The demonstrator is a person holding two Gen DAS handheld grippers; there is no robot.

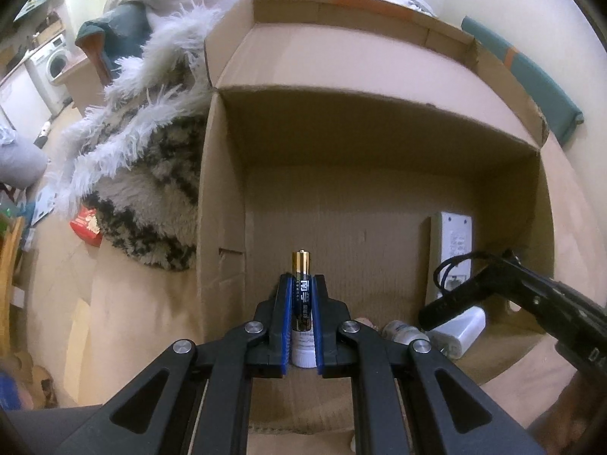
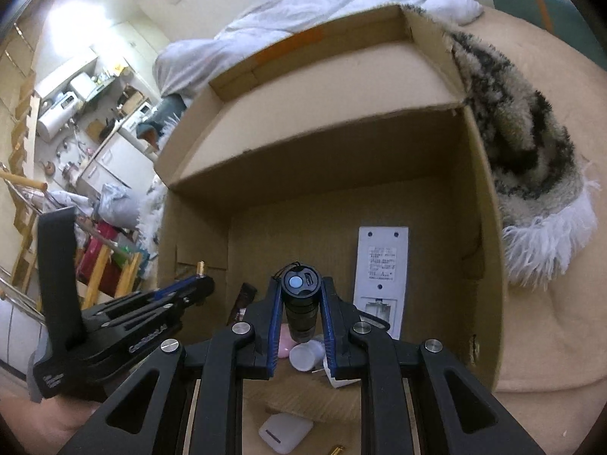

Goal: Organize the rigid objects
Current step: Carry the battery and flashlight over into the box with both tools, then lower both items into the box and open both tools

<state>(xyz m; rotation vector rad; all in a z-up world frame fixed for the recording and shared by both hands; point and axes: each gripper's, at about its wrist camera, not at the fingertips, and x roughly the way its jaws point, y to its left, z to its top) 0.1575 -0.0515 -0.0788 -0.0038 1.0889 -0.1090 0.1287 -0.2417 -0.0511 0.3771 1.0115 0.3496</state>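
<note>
Left wrist view: your left claw (image 1: 302, 284) is clamped on a battery (image 1: 301, 295) — gold tip pointing away, blue label between the blue pads (image 1: 287, 314). It hovers inside the open cardboard box (image 1: 224, 174). At right, a white remote (image 1: 453, 250) lies face down on the box floor, a white charger (image 1: 464, 328) just beside its near end. Your right claw comes in from the right edge with a black flashlight (image 1: 455, 303). A shaggy rug (image 1: 151, 189) sits left of the box.

Right wrist view: your right claw (image 2: 301, 295) is closed on the flashlight (image 2: 301, 303), its button end facing away — lanyard attached. Below it, a small white jar (image 2: 305, 354) and something pink (image 2: 282, 343) lie on the box floor. The remote (image 2: 381, 269) lies ahead right. The left claw (image 2: 197, 284) is at left, the battery's gold tip (image 2: 200, 267) poking out. A white case (image 2: 284, 430) lies near the bottom edge.
</note>
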